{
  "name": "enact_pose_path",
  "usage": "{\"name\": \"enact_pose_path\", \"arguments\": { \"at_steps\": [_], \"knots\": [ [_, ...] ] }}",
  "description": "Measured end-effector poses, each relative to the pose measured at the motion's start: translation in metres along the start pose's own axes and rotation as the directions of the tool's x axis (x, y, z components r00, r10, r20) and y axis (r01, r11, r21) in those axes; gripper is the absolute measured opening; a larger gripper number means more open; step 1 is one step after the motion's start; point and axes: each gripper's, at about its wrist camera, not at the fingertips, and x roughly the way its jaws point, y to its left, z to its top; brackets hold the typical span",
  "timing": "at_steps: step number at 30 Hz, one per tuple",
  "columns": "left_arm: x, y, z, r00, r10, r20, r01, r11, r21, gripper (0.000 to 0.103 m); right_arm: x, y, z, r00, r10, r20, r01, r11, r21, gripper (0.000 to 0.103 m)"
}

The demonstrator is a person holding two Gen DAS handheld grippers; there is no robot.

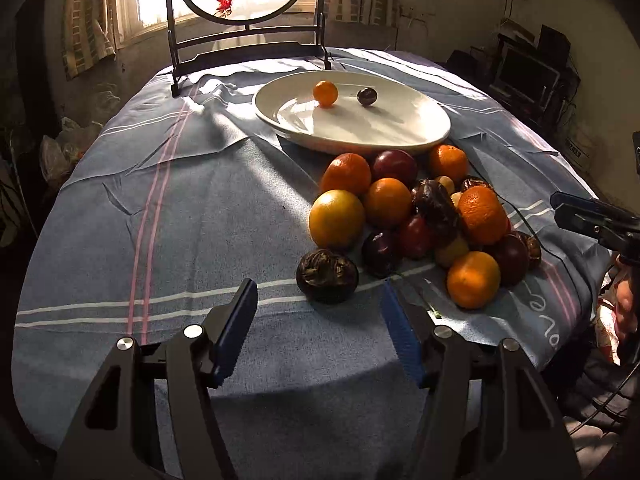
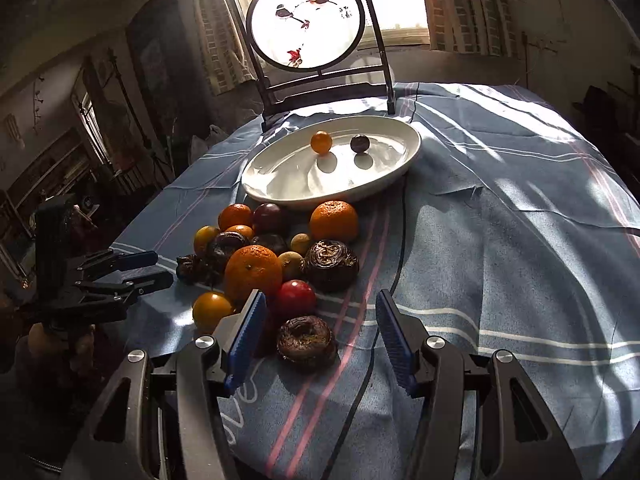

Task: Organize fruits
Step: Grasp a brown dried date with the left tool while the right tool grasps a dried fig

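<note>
Two small fruits, an orange kumquat (image 1: 325, 93) and a dark plum (image 1: 367, 96), sit on the white oval plate (image 1: 420, 136), while the heaped fruit pile (image 1: 404, 216) waits on the blue cloth and both the left gripper (image 1: 320, 300) and right gripper (image 2: 320, 312) hover empty, jaws apart.

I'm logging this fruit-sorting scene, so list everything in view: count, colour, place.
plate: one, white oval, far side of the table, behind the fruit pile.
small orange fruit: one, orange, on the plate.
small dark fruit: one, dark purple, on the plate, right of the orange one.
fruit pile: many pieces; orange, yellow, red, dark purple and wrinkled brown; on the cloth in front of the plate.
tablecloth: one, blue with white and pink stripes, covering the table.
round screen: one, dark frame with a painted panel, behind the plate.
left gripper: open, empty.
right gripper: open, empty.
</note>
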Motion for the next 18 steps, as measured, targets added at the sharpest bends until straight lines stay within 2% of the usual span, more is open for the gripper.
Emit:
{"name": "enact_pose_path", "arguments": {
  "at_steps": [2,5,7,9,14,18],
  "knots": [
    [0.007,0.0,0.001,1.0,0.001,0.005,-0.001,1.0,-0.001,0.058,0.002,0.0,-0.007,1.0,-0.008,-0.017,0.008,1.0,0.004,0.057],
    [0.027,0.001,0.002,1.0,0.005,-0.029,-0.006,1.0,-0.017,0.048,0.005,0.003,-0.016,0.999,-0.021,-0.035,0.021,1.0,-0.003,0.057],
    [0.029,-0.002,0.002,0.999,0.032,-0.009,-0.032,0.999,-0.003,0.045,0.007,0.008,-0.02,0.998,-0.043,-0.039,0.042,0.999,-0.03,0.057],
    [0.026,-0.007,0.0,0.999,0.036,-0.001,-0.036,0.999,0.012,0.037,0.01,0.013,-0.022,0.998,-0.046,-0.053,0.043,0.997,-0.056,0.057],
    [0.009,-0.009,-0.007,1.0,0.004,0.024,-0.004,1.0,-0.013,0.037,0.02,0.026,-0.022,0.996,-0.066,-0.056,0.059,0.99,-0.129,0.057],
    [-0.003,-0.011,-0.011,0.999,-0.014,0.031,0.014,1.0,-0.019,0.037,0.027,0.025,-0.021,0.997,-0.06,-0.05,0.053,0.99,-0.134,0.057]
  ]
}}
